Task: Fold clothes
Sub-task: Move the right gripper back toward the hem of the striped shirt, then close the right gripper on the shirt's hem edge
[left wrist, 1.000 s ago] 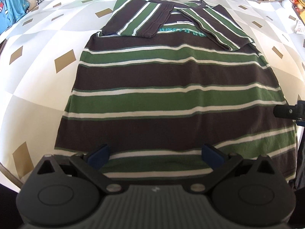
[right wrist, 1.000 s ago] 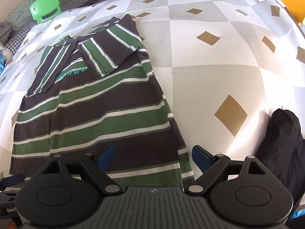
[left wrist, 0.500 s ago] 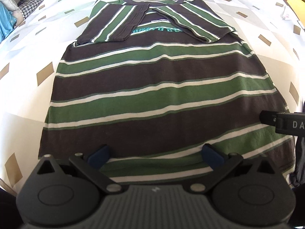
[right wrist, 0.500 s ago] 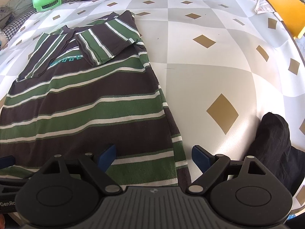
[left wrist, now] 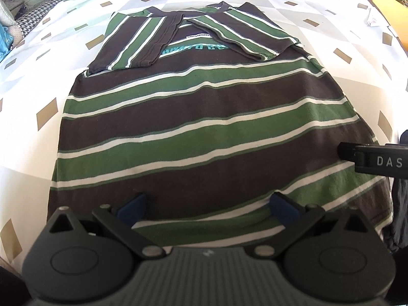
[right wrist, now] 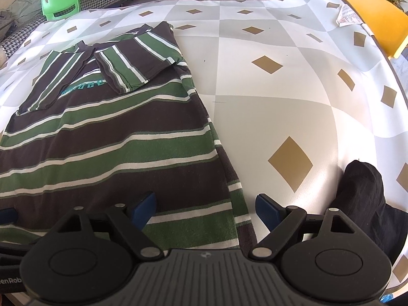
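Since a second ago both cameras have pulled back and risen a little over the shirt: more of the far room shows, and the hem sits closer under the tongs.

Left wrist view: the shirt (left wrist: 201, 132) lies flat on the counter (left wrist: 30, 132), both sleeves folded in over the chest by the collar. The left tongs (left wrist: 206, 205) hang spread wide over the hem, gripping nothing, their blue pads straddling the hem's middle. At the shirt's right edge, part of the right tongs' body pokes in.

Right wrist view: the right tongs (right wrist: 205, 205) also stand apart and empty, one pad over the shirt's (right wrist: 107, 153) near right corner, the other over bare counter (right wrist: 280, 107) just beside it. A dark cloth (right wrist: 364, 196) lies well to the right of the shirt.

With sleeves in and hem flat, the likely step is taking the hem to fold toward the collar. To do it well, each pair should pinch both layers at a hem corner, so the left should shift toward the shirt's left corner. Lift evenly, keep the hem taut, and lay it square to the stripes.
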The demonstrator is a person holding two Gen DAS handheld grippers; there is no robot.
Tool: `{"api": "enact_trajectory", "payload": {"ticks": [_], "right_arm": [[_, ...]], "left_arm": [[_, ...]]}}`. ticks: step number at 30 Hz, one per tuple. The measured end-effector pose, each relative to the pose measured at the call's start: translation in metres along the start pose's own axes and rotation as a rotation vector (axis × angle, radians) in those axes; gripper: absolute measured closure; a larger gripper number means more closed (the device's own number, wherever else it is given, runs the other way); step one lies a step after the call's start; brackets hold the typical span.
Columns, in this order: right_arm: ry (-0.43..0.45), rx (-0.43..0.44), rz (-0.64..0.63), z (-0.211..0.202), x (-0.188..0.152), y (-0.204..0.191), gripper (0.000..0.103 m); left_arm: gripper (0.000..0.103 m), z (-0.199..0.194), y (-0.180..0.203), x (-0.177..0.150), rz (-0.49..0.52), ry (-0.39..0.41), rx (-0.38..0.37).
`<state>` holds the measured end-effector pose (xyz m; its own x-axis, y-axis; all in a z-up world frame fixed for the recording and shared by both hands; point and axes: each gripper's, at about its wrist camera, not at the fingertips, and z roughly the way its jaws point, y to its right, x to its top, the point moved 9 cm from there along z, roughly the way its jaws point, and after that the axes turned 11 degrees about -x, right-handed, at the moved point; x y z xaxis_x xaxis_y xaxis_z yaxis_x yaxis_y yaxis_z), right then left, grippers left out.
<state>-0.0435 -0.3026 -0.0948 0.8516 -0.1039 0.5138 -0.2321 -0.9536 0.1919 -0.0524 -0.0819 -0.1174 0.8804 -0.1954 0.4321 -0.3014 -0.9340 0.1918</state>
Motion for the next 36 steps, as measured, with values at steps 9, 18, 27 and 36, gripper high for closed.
{"api": "enact_trajectory", "payload": {"ticks": [9,18,27,36], "right_arm": [[0.032,-0.001,-0.005,-0.003,0.0,-0.002,0.027],[0.086,0.05,-0.032,-0.009,0.008,-0.017,0.072],[0.091,0.177,0.04,-0.014,0.015,-0.025,0.092],[0.218,0.368,0.033,-0.048,0.027,-0.046,0.094]], "left_arm": [[0.0,-0.015,-0.031,-0.007,-0.053,-0.027,0.054],[0.0,-0.023,-0.056,-0.015,-0.12,-0.029,0.074],[0.0,-0.021,-0.058,-0.014,-0.132,-0.025,0.067],[0.0,-0.02,-0.056,-0.013,-0.132,-0.026,0.071]]}}
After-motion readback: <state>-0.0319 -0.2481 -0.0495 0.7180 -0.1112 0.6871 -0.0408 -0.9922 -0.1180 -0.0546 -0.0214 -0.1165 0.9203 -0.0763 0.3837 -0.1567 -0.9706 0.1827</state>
